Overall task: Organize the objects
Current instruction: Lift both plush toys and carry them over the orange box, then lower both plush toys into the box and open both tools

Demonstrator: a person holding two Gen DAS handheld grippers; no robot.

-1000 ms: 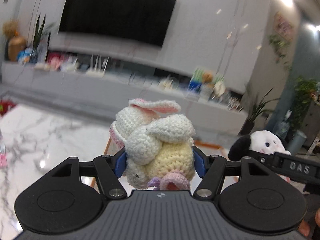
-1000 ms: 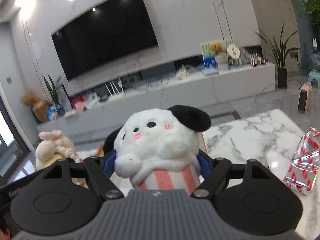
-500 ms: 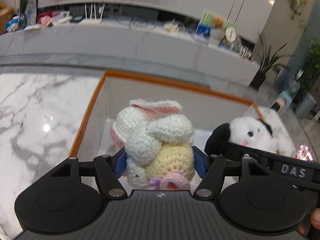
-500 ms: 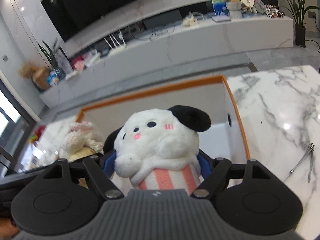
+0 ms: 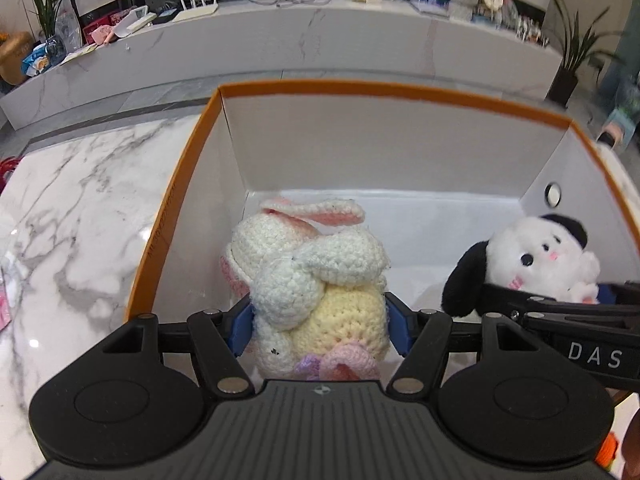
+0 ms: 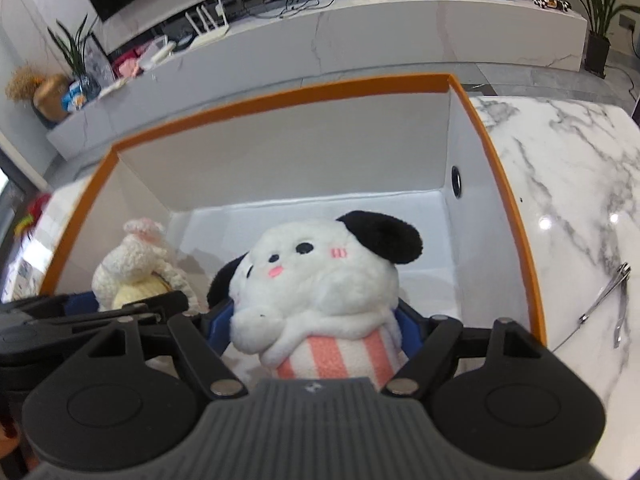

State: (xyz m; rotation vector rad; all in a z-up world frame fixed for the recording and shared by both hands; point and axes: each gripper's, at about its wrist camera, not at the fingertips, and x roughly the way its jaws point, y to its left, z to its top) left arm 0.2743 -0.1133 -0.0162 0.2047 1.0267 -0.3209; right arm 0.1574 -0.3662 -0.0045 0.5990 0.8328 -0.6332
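Note:
My left gripper (image 5: pixel 320 324) is shut on a crocheted white and yellow bunny (image 5: pixel 308 280) and holds it inside the left part of an open white box with an orange rim (image 5: pixel 360 90). My right gripper (image 6: pixel 316 330) is shut on a white plush dog with black ears and a pink-striped body (image 6: pixel 320 280), held inside the right part of the same box (image 6: pixel 280 92). Each toy also shows in the other view: the dog (image 5: pixel 540 260) at right, the bunny (image 6: pixel 132 268) at left. Whether the toys touch the box floor is hidden.
The box stands on a white marble table (image 5: pixel 80 208). Metal nail clippers (image 6: pixel 608 300) lie on the table right of the box. A long white TV console (image 5: pixel 280 40) with plants and clutter runs along the far wall.
Both grippers have tilted down and lowered their toys into the box. The view went from the TV wall to the box interior. Both grips are unchanged.

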